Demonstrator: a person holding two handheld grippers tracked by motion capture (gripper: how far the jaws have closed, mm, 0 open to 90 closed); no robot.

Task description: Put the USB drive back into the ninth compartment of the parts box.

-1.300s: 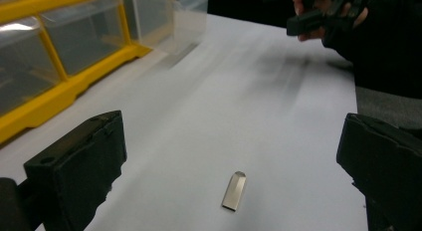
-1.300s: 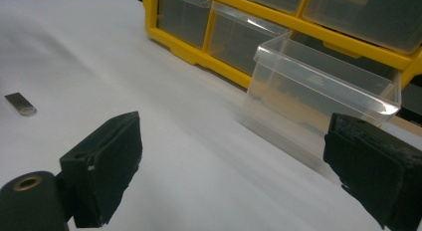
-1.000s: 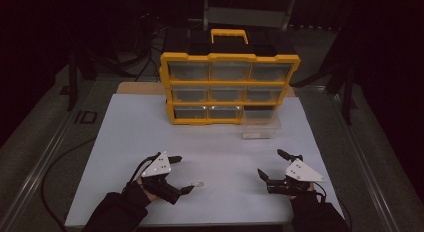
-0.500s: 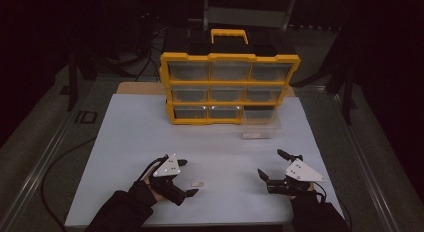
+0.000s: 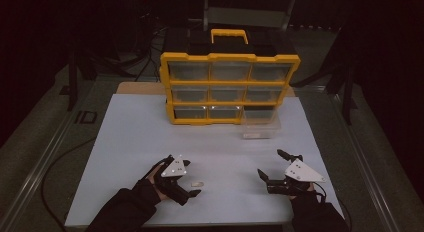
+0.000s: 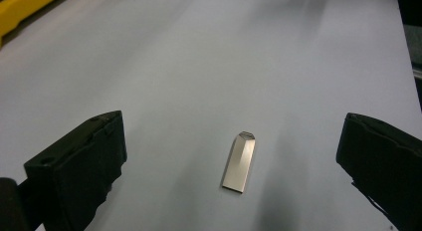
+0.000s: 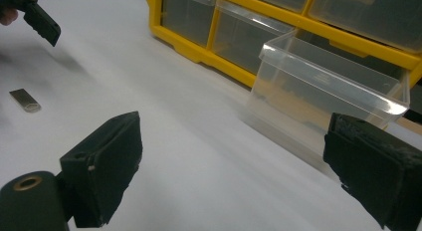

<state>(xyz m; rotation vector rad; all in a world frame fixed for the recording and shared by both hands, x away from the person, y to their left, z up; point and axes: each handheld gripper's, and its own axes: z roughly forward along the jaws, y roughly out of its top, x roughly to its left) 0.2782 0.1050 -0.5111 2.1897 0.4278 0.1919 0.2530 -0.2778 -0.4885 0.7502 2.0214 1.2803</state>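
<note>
Clear drawer (image 7: 328, 96) pulled out, nothing inside

Room dim, surroundings nearly black; only the white worktop (image 5: 130, 142) catches overhead light. High view soft, grainy. Gripper views brighter, near tongs blurred, faint glare on the metal stick (image 6: 240, 161), soft shadows beneath.

Drawer cabinet at the back, small metal piece up front between the two tongs

The drawer cabinet (image 5: 230, 87) stands at the far middle of the surface (image 5: 125, 142); a loose drawer (image 5: 261, 124) sits on the surface just before its lower right corner. Near the front edge, the metal piece (image 5: 198, 183) lies flat between the jaws of the left tongs (image 5: 190, 178), with the right tongs (image 5: 272, 164) well apart to its right
</note>
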